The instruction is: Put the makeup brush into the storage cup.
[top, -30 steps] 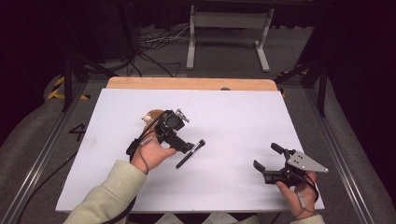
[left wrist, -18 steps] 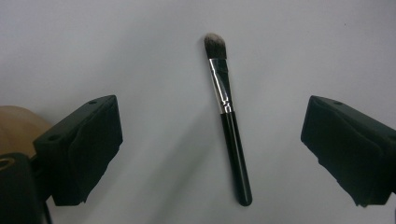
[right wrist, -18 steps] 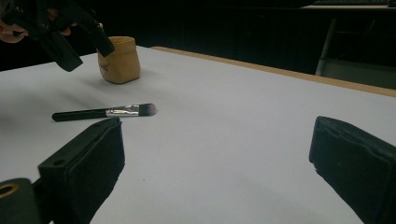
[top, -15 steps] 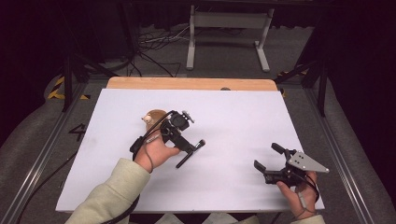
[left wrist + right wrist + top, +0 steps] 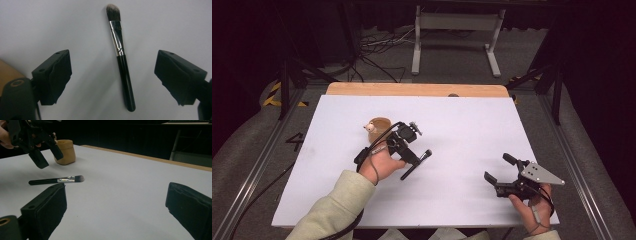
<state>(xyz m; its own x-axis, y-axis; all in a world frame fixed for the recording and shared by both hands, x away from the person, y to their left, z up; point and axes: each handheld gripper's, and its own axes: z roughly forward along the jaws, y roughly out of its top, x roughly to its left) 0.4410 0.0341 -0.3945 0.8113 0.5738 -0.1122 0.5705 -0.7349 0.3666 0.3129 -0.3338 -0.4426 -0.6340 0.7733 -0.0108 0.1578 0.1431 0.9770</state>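
A black-handled makeup brush (image 5: 122, 62) with a silver ferrule lies flat on the white table (image 5: 462, 130). My left gripper (image 5: 112, 75) hangs just above it, jaws open on either side of the handle and not touching it; they have just been closing. In the high view this gripper (image 5: 409, 150) is left of centre over the brush (image 5: 408, 173). My right gripper (image 5: 499, 170) rests open and empty at the front right. From the right gripper view, its own jaws (image 5: 115, 212) frame the brush (image 5: 56, 180) and the left gripper (image 5: 46, 153) above it.
A small brown cup (image 5: 379, 125) with a little figure on its rim stands just behind the left hand, seen also as the cup (image 5: 65, 152) beyond the brush. A wooden strip (image 5: 417, 89) edges the table's far side; a metal stand and cables lie on the floor beyond.
My left gripper has shifted slightly to the right over the brush, uncovering more of the brown cup. The brush and the right gripper have not moved.
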